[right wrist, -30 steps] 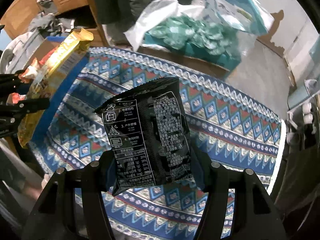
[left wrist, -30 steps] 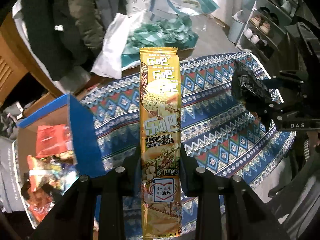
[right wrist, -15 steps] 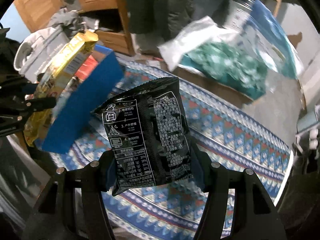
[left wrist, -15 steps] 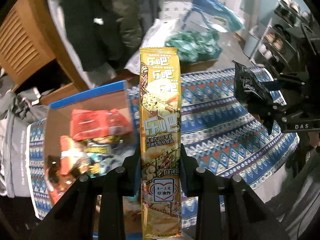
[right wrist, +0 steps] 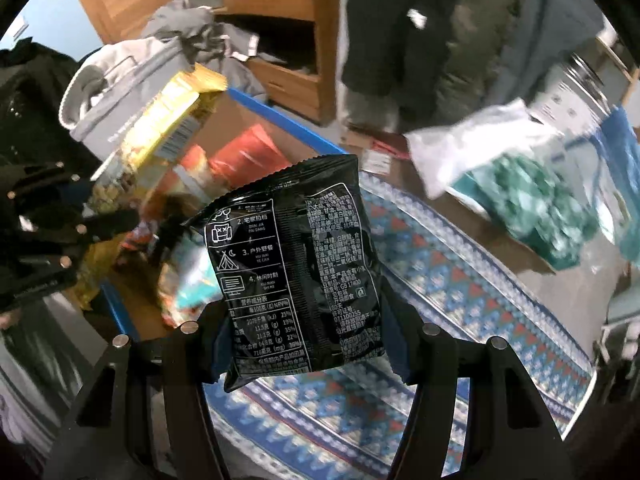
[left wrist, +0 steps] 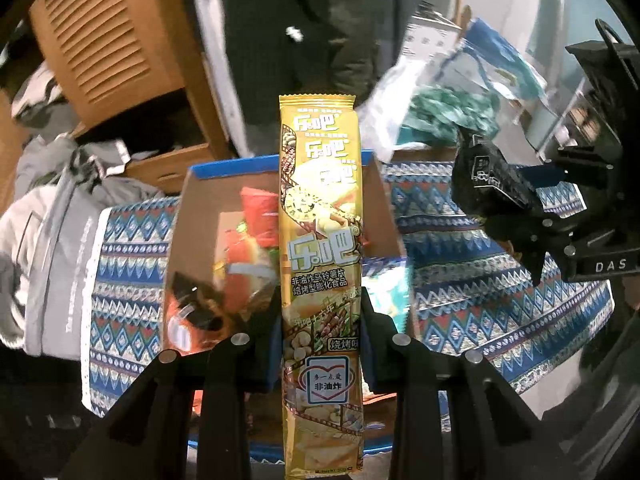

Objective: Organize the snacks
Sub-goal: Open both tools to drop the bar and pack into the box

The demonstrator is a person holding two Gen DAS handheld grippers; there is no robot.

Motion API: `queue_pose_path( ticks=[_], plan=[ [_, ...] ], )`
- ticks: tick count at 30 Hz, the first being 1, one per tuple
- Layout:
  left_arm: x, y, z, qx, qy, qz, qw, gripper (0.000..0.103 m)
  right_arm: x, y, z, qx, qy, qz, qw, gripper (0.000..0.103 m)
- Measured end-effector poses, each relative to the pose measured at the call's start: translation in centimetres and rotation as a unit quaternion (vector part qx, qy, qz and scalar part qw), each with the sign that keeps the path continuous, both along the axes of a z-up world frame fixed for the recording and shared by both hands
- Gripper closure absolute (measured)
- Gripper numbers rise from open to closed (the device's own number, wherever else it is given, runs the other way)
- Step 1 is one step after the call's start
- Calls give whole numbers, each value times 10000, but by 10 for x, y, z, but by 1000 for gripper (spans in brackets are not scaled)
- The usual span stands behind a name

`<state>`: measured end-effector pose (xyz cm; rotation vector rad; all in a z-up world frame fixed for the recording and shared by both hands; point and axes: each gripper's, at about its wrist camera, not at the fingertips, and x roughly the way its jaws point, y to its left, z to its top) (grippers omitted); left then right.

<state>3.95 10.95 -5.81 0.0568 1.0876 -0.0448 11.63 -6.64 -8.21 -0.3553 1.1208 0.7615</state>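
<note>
My left gripper (left wrist: 320,332) is shut on a long yellow snack pack (left wrist: 320,248), held upright above an open cardboard box with blue edges (left wrist: 192,208) that holds several snack bags (left wrist: 248,240). My right gripper (right wrist: 304,332) is shut on a black snack bag (right wrist: 296,272), held in the air just right of the box (right wrist: 280,116). In the left wrist view the right gripper (left wrist: 532,268) with the black bag (left wrist: 484,184) hangs at the right. In the right wrist view the yellow pack (right wrist: 160,136) and the left gripper (right wrist: 104,226) show at the left.
The box stands on a table with a blue patterned cloth (left wrist: 460,216). A grey bag (left wrist: 48,248) lies at the table's left end. Behind are a wooden cabinet (left wrist: 104,40), hanging coats (right wrist: 440,32) and a white plastic bag with green items (right wrist: 532,200).
Both grippers have swung left with their packs. The box, first at the left edge of the left wrist view, now lies directly under the yellow pack; the black bag is now beside the box.
</note>
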Motion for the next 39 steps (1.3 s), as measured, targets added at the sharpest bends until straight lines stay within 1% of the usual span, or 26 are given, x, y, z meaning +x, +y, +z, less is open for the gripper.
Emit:
queue_pose_path(
  ticks=[3,5,10,14,17,20,22,25,27,28,29,31,36,37,39],
  plan=[
    [-3,15,-6,-71,7,187,9998,71,-1,24,-3,-15,28,97,9999,41],
    [-4,25,-10,-203,23,353,9992,71,0,38,-5,-14,53,146,9999,41],
    [4,44,-21,-330,37,669,9972,71,4,69,-13,-54,141,248,9996,41],
    [10,49,-31,-289,144,776,9965,71,7,84,-21,-27,263,300,9992,41],
    [15,53,-35,-377,200,874,9953,70,11,95,-27,68,395,354,9986,40],
    [17,57,-35,-366,148,983,9944,69,12,100,-28,101,314,408,9986,40],
    [16,59,-36,-444,171,1041,9934,69,13,101,-28,105,286,419,9987,38],
    [14,61,-33,-554,187,1059,9927,66,14,99,-22,227,225,396,9987,35],
    [11,62,-29,-635,156,1080,9920,63,12,98,-14,354,139,441,9983,28],
    [10,61,-27,-654,132,1096,9917,60,11,98,-12,363,99,434,9983,28],
    [8,60,-24,-604,102,1117,9918,52,10,97,-9,367,61,421,9984,28],
    [4,58,-19,-472,-4,1119,9926,44,6,92,-2,417,15,398,9983,28],
    [-5,52,-6,-374,-128,1021,9940,40,0,79,9,381,-119,276,9988,28],
    [-7,51,-3,-376,-141,1016,9940,37,-1,75,11,370,-140,253,9989,28],
    [-11,49,3,-367,-195,992,9942,36,-4,68,15,356,-207,222,9989,28]
  ],
)
